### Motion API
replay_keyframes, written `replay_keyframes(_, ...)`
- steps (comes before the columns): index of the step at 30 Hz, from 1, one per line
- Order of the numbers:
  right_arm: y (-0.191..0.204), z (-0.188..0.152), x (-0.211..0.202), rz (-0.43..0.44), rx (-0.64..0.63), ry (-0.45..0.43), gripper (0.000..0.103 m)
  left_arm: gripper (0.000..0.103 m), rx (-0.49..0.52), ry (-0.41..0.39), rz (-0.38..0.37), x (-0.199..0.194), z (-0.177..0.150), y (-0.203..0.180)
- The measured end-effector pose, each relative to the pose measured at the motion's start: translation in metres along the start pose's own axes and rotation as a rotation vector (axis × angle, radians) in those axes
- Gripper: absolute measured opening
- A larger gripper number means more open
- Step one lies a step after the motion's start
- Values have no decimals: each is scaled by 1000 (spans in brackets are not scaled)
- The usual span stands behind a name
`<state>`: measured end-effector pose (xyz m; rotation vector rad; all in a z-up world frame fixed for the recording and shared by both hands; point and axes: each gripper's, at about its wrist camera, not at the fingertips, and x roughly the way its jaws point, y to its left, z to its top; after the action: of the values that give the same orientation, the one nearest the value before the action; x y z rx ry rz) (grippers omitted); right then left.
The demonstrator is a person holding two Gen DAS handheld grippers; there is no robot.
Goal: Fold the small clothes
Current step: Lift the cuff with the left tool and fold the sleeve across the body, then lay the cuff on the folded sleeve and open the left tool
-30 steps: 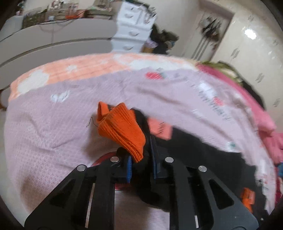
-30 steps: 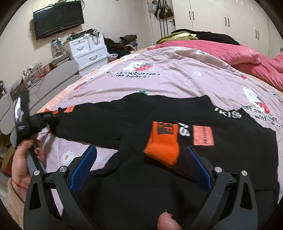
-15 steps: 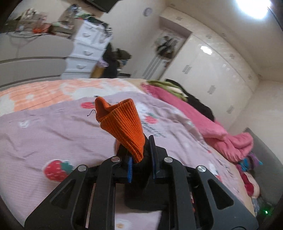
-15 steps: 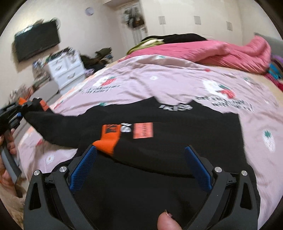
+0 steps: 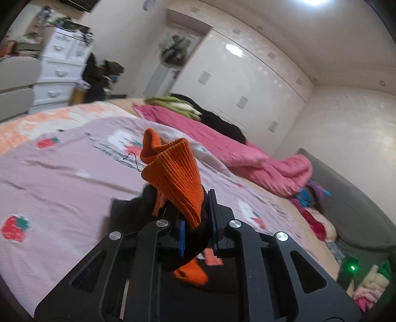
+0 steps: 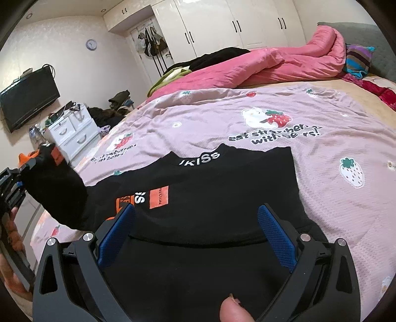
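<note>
- The sweater (image 6: 222,193) lies spread on the bedspread (image 6: 247,128), in front of the right gripper (image 6: 195,235) and partly under its wide-apart jaws.
- One sleeve runs off to the left of the right wrist view, raised clear of the bed, its cuff (image 5: 173,173) pinched in the left gripper (image 5: 198,232).
- A hand (image 6: 10,247) at the left edge holds that gripper.
- The quilt (image 6: 272,64) lies bunched behind the sweater, along the far side of the bed.
- The chest of drawers (image 6: 74,131) stands beside the bed on the left, with the television (image 6: 27,99) on the wall above it.
- The wardrobe (image 6: 222,22) stands behind the bed.
</note>
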<state>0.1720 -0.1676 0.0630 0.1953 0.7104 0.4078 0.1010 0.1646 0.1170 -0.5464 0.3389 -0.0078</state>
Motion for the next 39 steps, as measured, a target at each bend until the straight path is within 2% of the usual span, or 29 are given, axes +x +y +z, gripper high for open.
replay_keyframes(6, -11, 2, -1, -39, 27, -6, 98, 8, 31, 123, -97, 33, -22, -24)
replay_keyframes(12, -28, 6, -3, -78, 69, -15, 98, 8, 74, 214, -153, 60, -48, -47)
replay_keyframes(17, -46, 8, -7, -107, 118, -22, 99, 8, 113, 313, -185, 83, -77, -60)
replay_keyframes(29, -77, 11, -15, -143, 199, -27, 99, 10, 296, 544, -230, 129, -142, -92)
replay_keyframes(30, -79, 11, -15, -145, 204, -21, 99, 12, 307, 559, -229, 131, -146, -94)
replay_keyframes(31, -80, 11, -14, -146, 208, -14, 99, 22, 325, 583, -228, 134, -152, -95)
replay_keyframes(34, -82, 8, -12, -145, 221, 6, 99, 41, 384, 619, -210, 138, -164, -100)
replay_keyframes(38, -77, 3, -3, -124, 219, 60, 99, 55, 402, 615, -218, 132, -160, -99)
replay_keyframes(39, -74, 0, 3, -114, 214, 89, 99, 62, 393, 602, -229, 130, -154, -97)
